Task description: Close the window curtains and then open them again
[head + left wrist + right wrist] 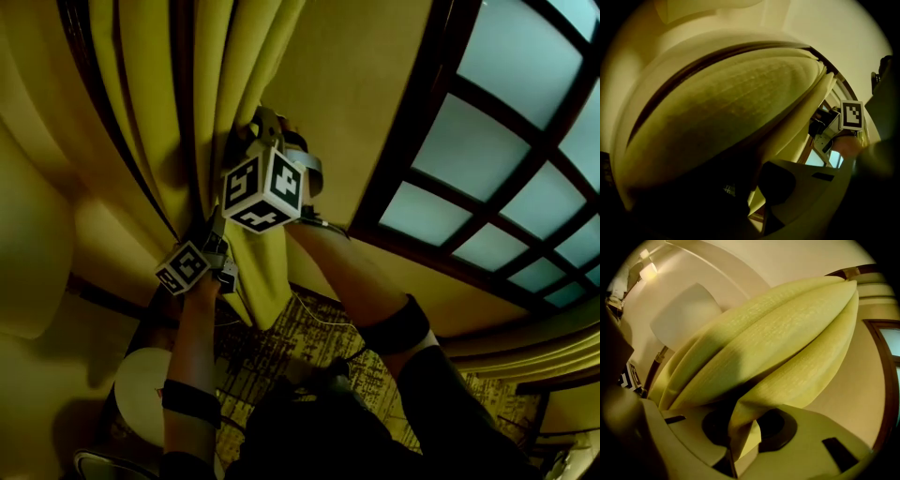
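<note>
Right gripper [736, 441] pinched a curtain [773, 333] fold; left gripper [754, 192] clamped it lower. Pulling both level, together, seemed best.

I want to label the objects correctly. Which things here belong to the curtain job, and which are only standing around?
Belong to the job:
yellow curtain
left gripper, shut on the curtain
right gripper, shut on the curtain

Only standing around:
window
white lamp shade
patterned floor
</note>
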Tool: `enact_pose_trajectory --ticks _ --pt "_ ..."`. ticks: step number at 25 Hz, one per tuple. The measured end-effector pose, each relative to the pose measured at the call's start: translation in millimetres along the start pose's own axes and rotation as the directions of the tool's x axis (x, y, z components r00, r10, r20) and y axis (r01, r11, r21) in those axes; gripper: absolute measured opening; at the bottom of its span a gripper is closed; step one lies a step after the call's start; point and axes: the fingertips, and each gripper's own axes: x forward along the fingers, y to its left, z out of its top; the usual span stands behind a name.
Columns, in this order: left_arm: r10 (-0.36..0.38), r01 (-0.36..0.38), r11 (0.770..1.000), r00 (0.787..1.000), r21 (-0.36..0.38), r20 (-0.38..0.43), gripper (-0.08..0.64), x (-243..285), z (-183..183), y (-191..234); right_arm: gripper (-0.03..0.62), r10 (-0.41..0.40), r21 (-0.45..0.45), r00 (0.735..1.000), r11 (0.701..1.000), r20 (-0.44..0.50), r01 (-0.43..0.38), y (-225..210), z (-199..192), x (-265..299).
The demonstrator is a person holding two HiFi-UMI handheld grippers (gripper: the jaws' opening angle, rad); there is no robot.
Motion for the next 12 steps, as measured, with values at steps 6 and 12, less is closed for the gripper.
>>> enact_pose_trajectory --ticks 6,12 --pt "0.033 -0.033 0.999 0.999 0.01 0.022 0.018 -14 15 16 0.064 0.037 -0.006 0.999 0.999 0.038 -0.036 21 18 22" --pt "0.029 -0.029 0.999 1.0 0.024 0.002 0.018 -12 11 17 0.066 0.031 0.014 0.999 0.999 0.028 -0.031 17 11 19"
